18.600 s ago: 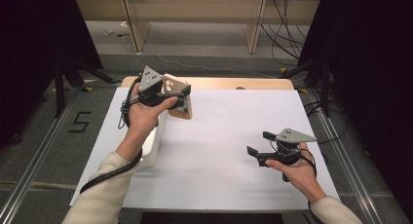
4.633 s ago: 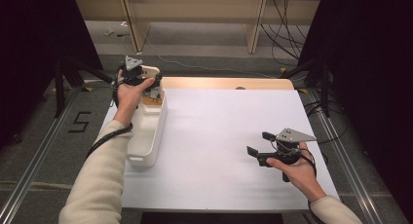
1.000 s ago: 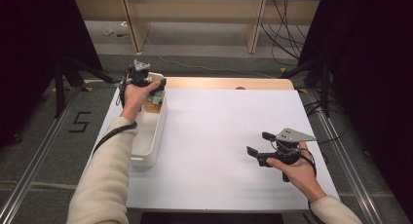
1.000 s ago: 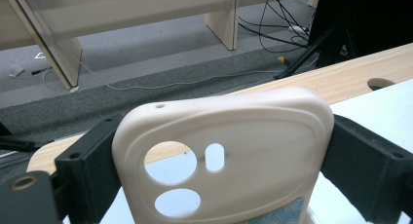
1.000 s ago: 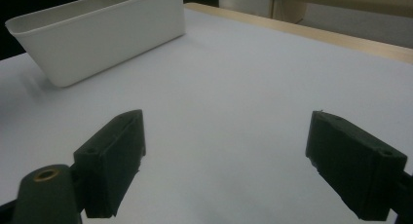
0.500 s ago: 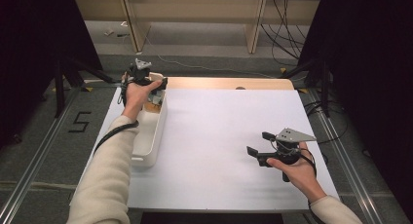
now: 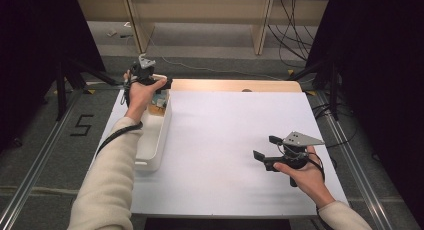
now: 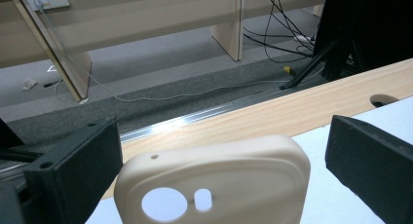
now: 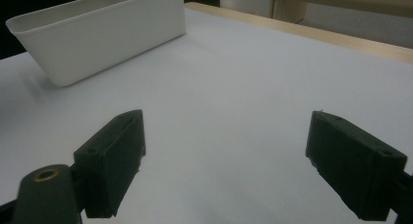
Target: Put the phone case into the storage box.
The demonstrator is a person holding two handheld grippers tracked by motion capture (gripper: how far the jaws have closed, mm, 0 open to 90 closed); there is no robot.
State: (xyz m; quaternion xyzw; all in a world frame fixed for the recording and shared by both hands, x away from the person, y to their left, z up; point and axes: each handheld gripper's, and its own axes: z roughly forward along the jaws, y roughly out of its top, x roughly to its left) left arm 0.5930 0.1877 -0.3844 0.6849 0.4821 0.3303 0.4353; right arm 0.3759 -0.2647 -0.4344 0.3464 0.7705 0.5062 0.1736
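Note:
A cream phone case [image 8: 229, 180] with a round camera hole stands upright between the jaws of my left gripper [image 8: 224, 136]. The jaws have just been opening, and a gap shows between the case and the right jaw. Seen from above, the left gripper [image 7: 145, 76] hangs over the far end of a long white bin [image 7: 150, 155], and the case [image 7: 159, 101] sits inside that end. My right gripper [image 7: 264, 147] rests low over the white table sheet at the right. It is open [image 9: 226, 136], with nothing between its jaws.
The white sheet [image 7: 225, 140] covers the table, and a wooden strip [image 7: 235, 85] with a round hole runs along its far edge. Beyond that are grey floor, cables and desk legs. In the right gripper view the bin [image 9: 97, 34] stands at the far left.
Since the oldest frame the left hand has carried the case from mid-table to the bin's far end. Over the last second it barely shifted. The right hand stayed still.

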